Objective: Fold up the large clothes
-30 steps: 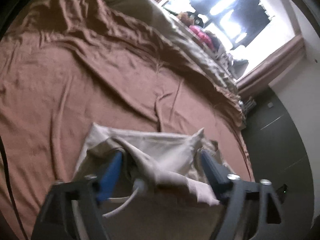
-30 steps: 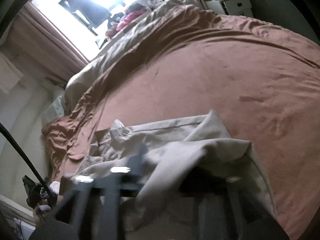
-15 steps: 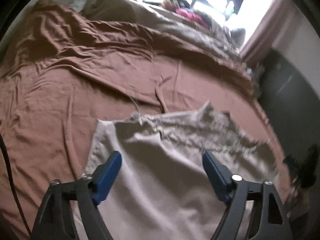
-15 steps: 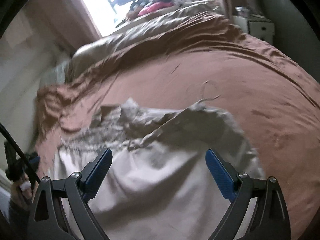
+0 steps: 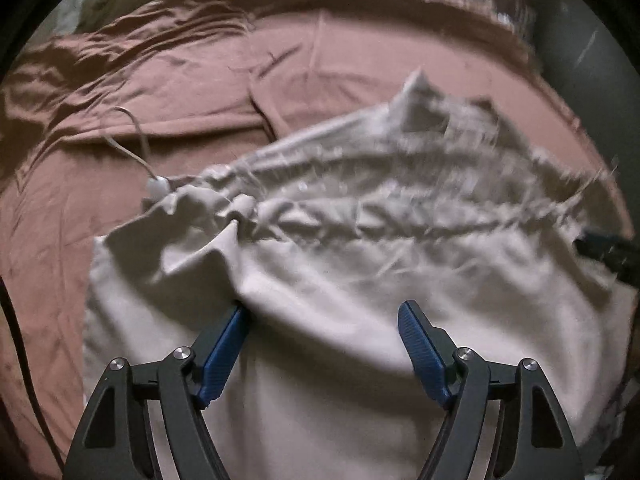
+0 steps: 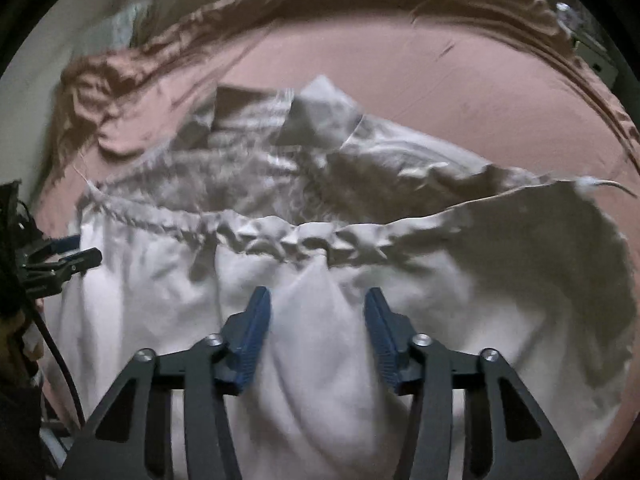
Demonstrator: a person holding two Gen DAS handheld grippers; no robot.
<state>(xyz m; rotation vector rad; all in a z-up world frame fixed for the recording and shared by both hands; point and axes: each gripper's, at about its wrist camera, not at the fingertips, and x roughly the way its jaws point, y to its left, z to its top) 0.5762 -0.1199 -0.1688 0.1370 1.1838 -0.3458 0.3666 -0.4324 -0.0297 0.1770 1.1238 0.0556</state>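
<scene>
Both wrist views look steeply down on the pale beige, crumpled drawstring garment [image 5: 360, 280], which lies spread on the brown, wrinkled bedsheet [image 5: 120, 160], its gathered waistband [image 6: 280, 236] running across the middle of the right view.

Right gripper [image 6: 316, 336]: its blue ribbed pads [image 6: 256, 332] are closing, with a raised ridge of the cloth between them. I cannot yet tell whether they press on it.

Left gripper [image 5: 324, 344]: jaws stand wide apart over a fold of the same cloth, holding nothing; one pad touches a crease at its tip.

Risks, as I judge them:
- The right pinch may catch only the top layer, so the under layer stays behind and the fold comes out uneven.
- It may also pinch the sheet beneath and drag it along.
- The white cord with its toggle [image 5: 156, 186], trailing onto the sheet, could snag or be folded in.
- If my left jaws close late, the cloth will lift lopsided.
</scene>
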